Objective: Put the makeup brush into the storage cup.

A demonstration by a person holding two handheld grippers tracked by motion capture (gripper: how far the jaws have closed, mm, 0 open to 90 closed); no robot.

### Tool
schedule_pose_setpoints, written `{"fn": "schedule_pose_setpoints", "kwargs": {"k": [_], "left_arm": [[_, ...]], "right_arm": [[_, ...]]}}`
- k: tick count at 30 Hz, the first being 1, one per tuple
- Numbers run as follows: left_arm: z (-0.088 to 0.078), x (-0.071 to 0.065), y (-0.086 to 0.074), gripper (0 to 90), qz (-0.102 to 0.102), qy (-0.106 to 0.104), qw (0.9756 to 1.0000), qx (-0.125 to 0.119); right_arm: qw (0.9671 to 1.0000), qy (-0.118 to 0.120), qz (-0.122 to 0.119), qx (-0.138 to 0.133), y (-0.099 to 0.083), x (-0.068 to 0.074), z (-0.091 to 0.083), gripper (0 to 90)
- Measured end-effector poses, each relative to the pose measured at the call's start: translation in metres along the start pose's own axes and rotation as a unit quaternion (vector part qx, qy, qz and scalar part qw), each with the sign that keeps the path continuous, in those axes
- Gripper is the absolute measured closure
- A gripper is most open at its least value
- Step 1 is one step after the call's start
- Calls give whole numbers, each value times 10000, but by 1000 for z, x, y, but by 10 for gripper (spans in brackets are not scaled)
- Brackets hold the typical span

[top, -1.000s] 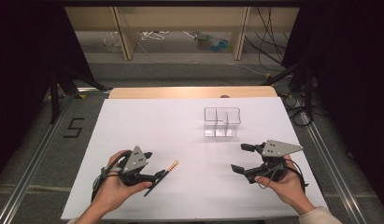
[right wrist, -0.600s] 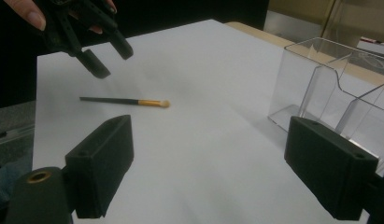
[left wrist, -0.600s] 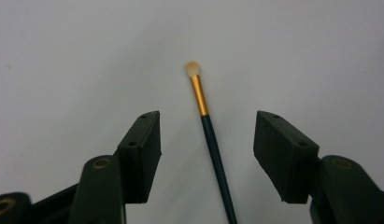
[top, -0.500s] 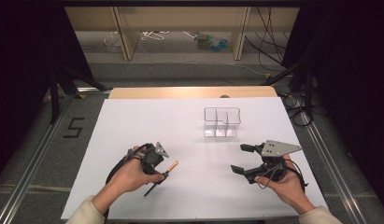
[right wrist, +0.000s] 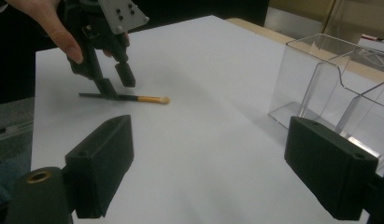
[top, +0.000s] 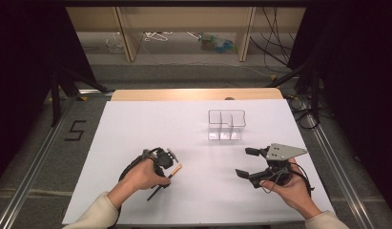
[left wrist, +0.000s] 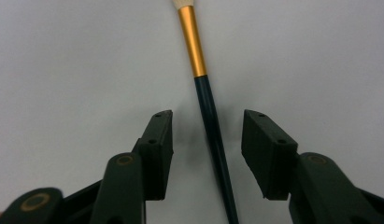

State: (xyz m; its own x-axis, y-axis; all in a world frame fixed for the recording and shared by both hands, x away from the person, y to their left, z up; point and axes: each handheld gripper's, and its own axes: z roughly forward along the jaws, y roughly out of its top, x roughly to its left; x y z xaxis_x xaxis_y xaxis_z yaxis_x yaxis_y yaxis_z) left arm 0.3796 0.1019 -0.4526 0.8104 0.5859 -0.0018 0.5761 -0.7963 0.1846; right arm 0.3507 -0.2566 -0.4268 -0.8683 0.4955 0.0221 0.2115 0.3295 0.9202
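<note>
White tabletop (top: 136, 129), brush (left wrist: 206, 100) between left gripper's (left wrist: 206, 144) closing, not-yet-touching fingers (left wrist: 159, 140).

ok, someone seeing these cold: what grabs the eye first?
The left gripper, jaws just closing either side of a thin dark-handled brush with a gold ferrule lying flat on the white table, pads not yet touching it. Next, the clear plastic divided holder standing farther back on the right, and the right gripper hanging open in front of it.
</note>
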Motion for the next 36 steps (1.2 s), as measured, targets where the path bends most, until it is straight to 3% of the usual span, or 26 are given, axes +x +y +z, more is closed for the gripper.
{"fn": "schedule_pose_setpoints", "kwargs": {"k": [1, 6, 11, 16, 24, 36], "left_arm": [[2, 0, 1, 559, 9, -52, 10000, 78], [5, 2, 3, 593, 82, -86, 9996, 244], [7, 3, 3, 635, -49, -123, 9998, 179], [6, 0, 8, 692, 211, -33, 9988, 435], [7, -5, 13, 825, 237, -49, 9980, 588], [7, -4, 12, 835, 199, -74, 9980, 592]], "right_arm": [[9999, -11, -13, 153, 1, 0, -2, 166], [9999, 29, 2, 98, 0, 0, -1, 166], [9999, 25, 5, 112, 0, 0, -1, 166], [9999, 29, 18, 135, 0, 0, -1, 166], [9999, 28, 10, 154, 0, 0, -1, 166], [9999, 49, -7, 139, 0, 1, -2, 166]]}}
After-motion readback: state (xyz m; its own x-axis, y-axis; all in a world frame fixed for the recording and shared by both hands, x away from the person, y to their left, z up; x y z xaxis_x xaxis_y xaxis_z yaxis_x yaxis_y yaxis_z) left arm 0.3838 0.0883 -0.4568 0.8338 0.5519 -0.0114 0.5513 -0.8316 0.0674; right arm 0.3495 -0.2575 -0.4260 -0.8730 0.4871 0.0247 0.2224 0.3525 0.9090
